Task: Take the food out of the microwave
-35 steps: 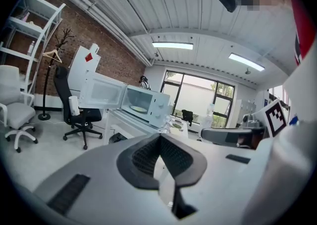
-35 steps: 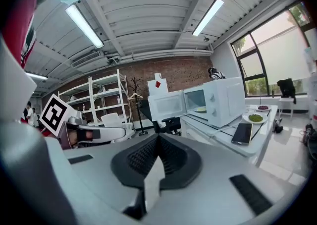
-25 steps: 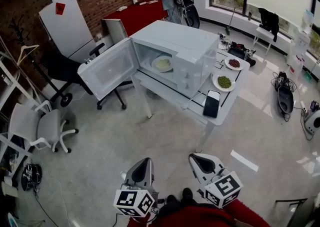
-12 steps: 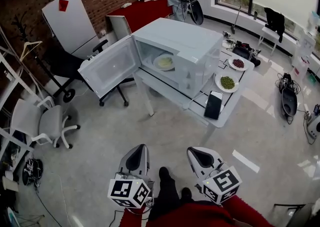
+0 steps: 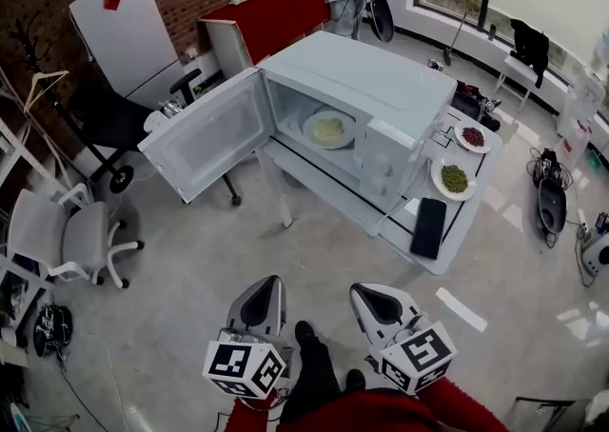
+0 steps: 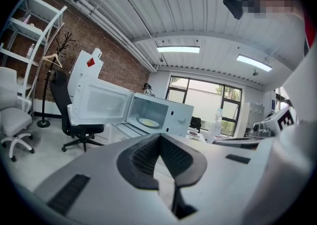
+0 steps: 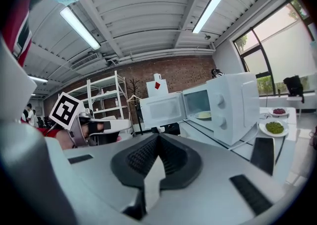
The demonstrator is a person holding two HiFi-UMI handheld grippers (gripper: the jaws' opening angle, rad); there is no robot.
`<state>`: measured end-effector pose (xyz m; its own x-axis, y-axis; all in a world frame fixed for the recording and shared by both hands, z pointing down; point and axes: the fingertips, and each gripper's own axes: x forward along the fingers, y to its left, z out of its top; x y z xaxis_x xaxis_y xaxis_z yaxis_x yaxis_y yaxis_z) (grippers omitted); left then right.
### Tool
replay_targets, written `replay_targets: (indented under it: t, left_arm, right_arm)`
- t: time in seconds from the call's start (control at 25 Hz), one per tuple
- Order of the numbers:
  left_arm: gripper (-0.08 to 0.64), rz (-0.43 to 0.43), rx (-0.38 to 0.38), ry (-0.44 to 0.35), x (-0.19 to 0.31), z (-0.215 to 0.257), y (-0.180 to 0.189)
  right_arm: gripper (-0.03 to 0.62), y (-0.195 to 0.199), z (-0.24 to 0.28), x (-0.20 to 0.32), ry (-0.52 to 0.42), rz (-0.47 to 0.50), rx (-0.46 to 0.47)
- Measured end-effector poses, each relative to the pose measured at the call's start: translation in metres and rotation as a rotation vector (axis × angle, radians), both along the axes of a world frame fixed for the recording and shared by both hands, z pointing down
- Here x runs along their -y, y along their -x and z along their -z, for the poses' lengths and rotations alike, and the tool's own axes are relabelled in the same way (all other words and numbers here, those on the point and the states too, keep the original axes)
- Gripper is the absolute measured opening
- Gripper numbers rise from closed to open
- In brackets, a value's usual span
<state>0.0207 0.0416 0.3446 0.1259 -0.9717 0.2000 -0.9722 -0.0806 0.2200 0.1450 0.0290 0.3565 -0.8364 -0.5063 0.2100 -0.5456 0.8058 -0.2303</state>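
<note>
Microwave door [image 5: 205,135] wide open, food plate [image 5: 328,128] inside, left gripper [image 5: 265,291] and right gripper [image 5: 367,299] closed (well back)

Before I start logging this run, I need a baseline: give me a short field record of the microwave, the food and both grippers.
microwave: white box microwave on white table, door swung wide open
food inside: pale yellow food on round white plate, not yet taken out
beside microwave: plate of green food, plate of dark red food, flat black phone
left gripper: shut, empty, well short of the microwave
right gripper: shut, empty, well short of the microwave
</note>
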Motion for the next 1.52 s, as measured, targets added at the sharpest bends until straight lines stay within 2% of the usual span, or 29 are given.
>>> replay_targets:
  t: [0.32, 0.72, 1.24, 1.36, 1.52]
  left_arm:
    - [0.008, -0.067, -0.058, 0.053, 0.059, -0.017, 0.052]
    - [0.008, -0.151, -0.124, 0.056, 0.108, -0.020, 0.086]
    - [0.008, -0.189, -0.129, 0.083, 0.158, -0.033, 0.099]
    - [0.008, -0.199, -0.157, 0.102, 0.174, -0.041, 0.094]
    - [0.008, -0.220, -0.242, 0.134, 0.204, -0.045, 0.083]
  right_arm:
    - [0.011, 0.071, -0.004, 0.056, 0.037, -0.036, -0.022]
    - [0.011, 0.125, -0.008, 0.101, 0.043, -0.087, -0.062]
    - [0.011, 0.134, -0.018, 0.138, 0.048, -0.142, -0.090]
    - [0.011, 0.130, -0.023, 0.150, 0.056, -0.154, -0.082]
    - [0.011, 0.125, -0.021, 0.172, 0.051, -0.158, -0.079]
